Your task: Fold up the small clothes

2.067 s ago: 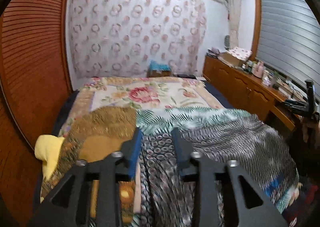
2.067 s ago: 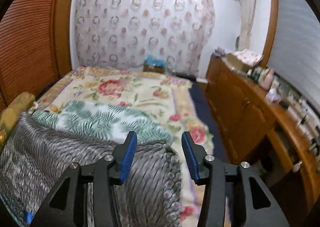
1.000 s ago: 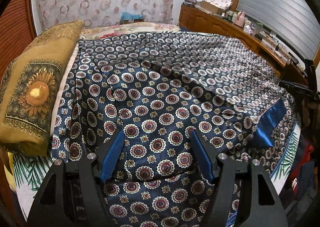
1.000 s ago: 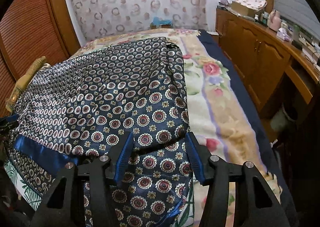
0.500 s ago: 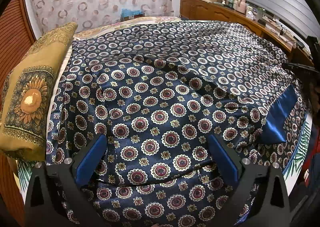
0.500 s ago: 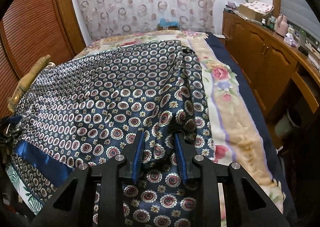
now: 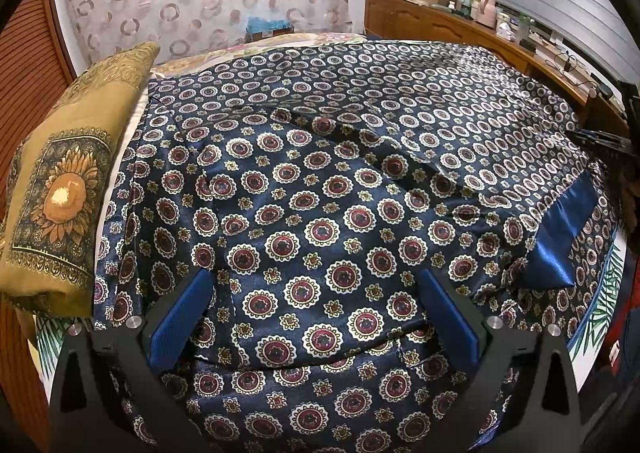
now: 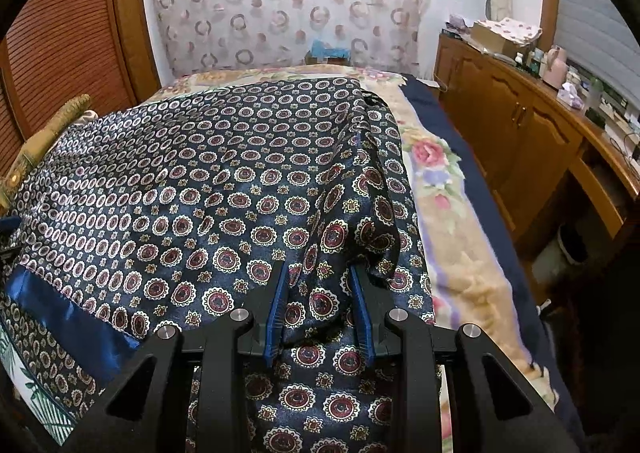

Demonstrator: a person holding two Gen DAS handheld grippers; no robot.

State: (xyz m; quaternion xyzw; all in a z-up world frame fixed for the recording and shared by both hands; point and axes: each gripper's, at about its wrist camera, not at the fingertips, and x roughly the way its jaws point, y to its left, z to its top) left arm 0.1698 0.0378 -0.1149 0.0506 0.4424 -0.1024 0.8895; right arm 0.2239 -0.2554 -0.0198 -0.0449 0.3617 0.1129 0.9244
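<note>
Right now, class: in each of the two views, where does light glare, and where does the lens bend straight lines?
Left wrist view: sheen glares on the blue satin band and the patterned cloth; the cabinet curves. Right wrist view: the cloth shines mid-frame; the slatted door bows; corners go black.

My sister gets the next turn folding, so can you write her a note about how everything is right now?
Left tool: open, over the navy patterned garment, holding nothing.
Right tool: shut on a bunched fold at the garment's right edge.
The garment lies spread on the floral bedspread, with the sunflower cushion beside it.
Done: spread out, one edge gripped.
Left: all the folding.
</note>
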